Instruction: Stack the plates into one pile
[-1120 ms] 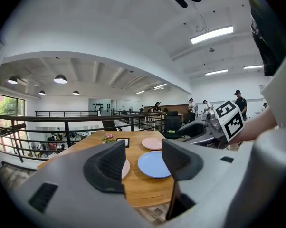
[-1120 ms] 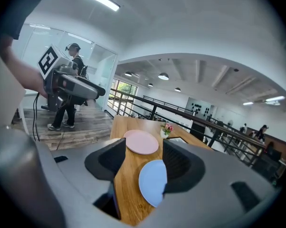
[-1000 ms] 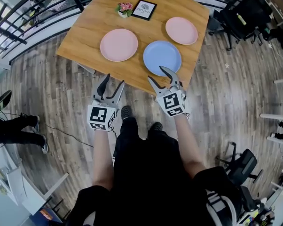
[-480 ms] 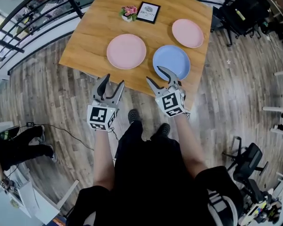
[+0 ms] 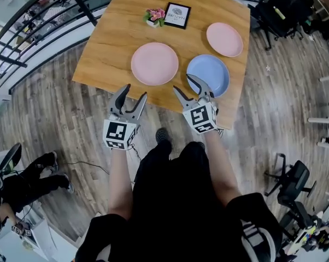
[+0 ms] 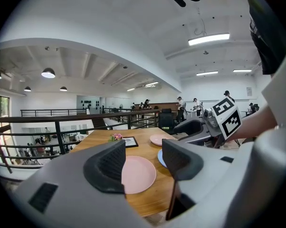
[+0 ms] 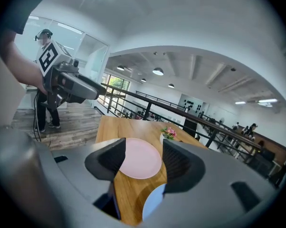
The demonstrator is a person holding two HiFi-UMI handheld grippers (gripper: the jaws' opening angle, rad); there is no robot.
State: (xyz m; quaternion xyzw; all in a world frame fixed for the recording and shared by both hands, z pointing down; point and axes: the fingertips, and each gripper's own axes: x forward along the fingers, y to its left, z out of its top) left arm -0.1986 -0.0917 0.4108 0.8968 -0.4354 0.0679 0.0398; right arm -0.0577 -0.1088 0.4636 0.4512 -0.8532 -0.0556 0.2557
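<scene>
Three plates lie apart on the wooden table (image 5: 110, 31): a large pink plate (image 5: 154, 64) in the middle, a blue plate (image 5: 208, 75) near the front right corner, a smaller pink plate (image 5: 224, 39) at the far right. My left gripper (image 5: 131, 95) hangs open just off the table's near edge, below the large pink plate (image 6: 138, 174). My right gripper (image 5: 188, 86) is open at the blue plate's near left rim, nothing between its jaws. The right gripper view shows the large pink plate (image 7: 140, 157) and a slice of the blue plate (image 7: 154, 204).
A small pot of pink flowers (image 5: 155, 16) and a black-framed card (image 5: 177, 15) stand at the table's far edge. A black railing (image 5: 39, 15) runs along the left. Office chairs (image 5: 287, 10) stand at the right, and a person's legs (image 5: 44, 182) at the lower left.
The table and plates have shifted right and nearer in the head view. Both grippers stay open at the near edge, the right one now closer to the blue plate's rim.
</scene>
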